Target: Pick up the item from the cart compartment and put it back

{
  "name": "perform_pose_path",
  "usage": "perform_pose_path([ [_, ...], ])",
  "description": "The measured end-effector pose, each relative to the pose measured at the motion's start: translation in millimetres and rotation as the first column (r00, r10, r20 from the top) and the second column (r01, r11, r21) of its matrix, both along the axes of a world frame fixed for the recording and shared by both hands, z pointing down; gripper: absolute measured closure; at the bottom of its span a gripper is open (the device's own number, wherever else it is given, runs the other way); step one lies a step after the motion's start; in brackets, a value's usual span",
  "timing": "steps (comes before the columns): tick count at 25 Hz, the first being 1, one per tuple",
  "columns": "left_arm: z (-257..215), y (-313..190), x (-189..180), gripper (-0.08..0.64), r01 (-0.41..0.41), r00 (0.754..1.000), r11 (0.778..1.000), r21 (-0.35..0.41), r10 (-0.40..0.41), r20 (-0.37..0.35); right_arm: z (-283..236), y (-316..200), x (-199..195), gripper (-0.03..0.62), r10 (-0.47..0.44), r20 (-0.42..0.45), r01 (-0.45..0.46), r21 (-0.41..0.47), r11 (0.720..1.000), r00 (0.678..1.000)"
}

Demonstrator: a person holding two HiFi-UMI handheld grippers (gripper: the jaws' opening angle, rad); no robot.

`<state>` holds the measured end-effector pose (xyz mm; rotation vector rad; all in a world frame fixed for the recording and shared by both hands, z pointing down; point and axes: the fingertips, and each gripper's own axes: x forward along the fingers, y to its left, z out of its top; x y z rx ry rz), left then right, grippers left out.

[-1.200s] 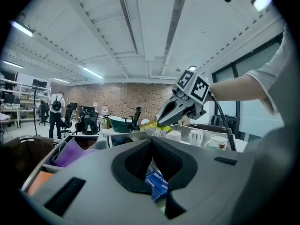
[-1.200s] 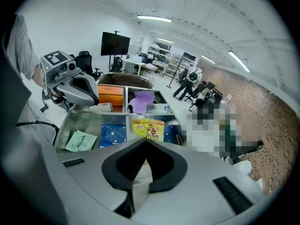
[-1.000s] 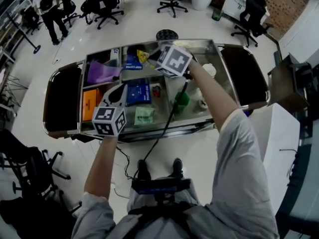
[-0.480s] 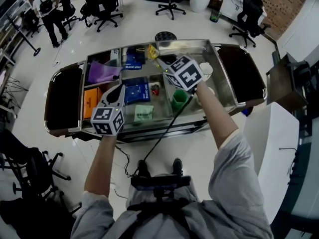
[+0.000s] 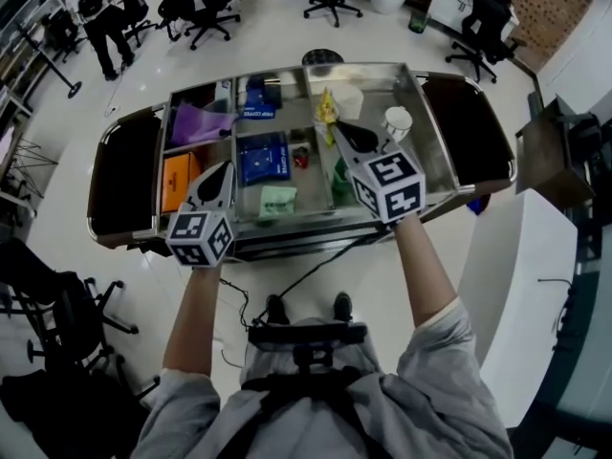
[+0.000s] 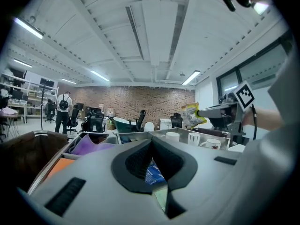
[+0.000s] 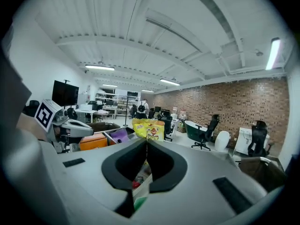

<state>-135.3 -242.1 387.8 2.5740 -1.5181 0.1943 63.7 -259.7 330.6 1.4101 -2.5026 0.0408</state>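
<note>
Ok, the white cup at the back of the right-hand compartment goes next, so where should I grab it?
Take the white cup by one side of its rim, coming straight down. It stands upright with its mouth open, and the cart walls probably block a side approach.

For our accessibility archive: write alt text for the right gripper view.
The right gripper, fingers shut, pinches a yellow snack bag by its lower edge. Beyond it are the left gripper, an orange box and an office's brick wall.
</note>
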Motion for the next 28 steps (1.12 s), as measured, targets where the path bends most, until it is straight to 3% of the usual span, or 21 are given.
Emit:
perform_pose_path([
  [12, 14.6, 40.8, -21.2, 0.555, 0.046, 0.998, 0.999, -0.023, -0.048, -0.047, 27.5, 70.6, 35.6, 0.578, 0.123, 0.143, -0.120, -0.026, 0.992, 0.982],
  [22, 20.6, 49.5, -31.3, 0.555, 0.086, 0.994, 0.996, -0.039, -0.088, -0.057, 43.6, 87.7, 42.5, 0.578, 0.123, 0.148, -0.116, -0.054, 0.992, 0.981],
  [28, 20.7, 53.9, -35.1, 0.555, 0.097, 0.995, 0.995, -0.037, -0.097, -0.014, 48.1, 90.4, 43.8, 0.578, 0.124, 0.154, -0.116, -0.062, 0.991, 0.980],
])
